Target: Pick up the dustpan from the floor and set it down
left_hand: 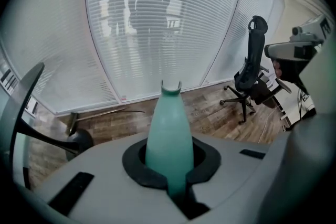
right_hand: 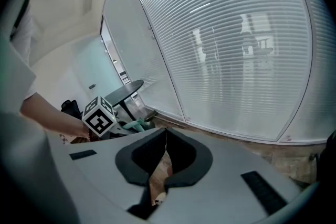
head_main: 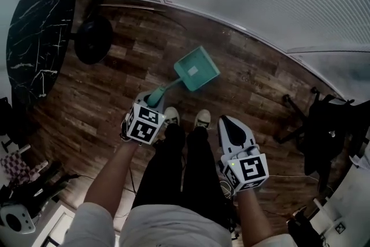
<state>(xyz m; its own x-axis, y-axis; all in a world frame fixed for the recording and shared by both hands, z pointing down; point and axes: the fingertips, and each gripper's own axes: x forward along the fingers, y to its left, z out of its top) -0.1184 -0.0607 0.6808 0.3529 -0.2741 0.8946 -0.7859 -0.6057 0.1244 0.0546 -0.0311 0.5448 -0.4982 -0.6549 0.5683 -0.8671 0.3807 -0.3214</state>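
while the left gripper (head_main: 151, 101) is clamping the teal plastic dustpan (head_main: 197, 69) by its handle, pan extending ahead, the right gripper (head_main: 229, 122) is hanging closed, empty.

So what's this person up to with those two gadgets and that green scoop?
A standing person holds a gripper in each hand. The left gripper has its jaws shut on the handle of a teal dustpan over the wooden floor. The right gripper hangs beside it, jaws shut on nothing.
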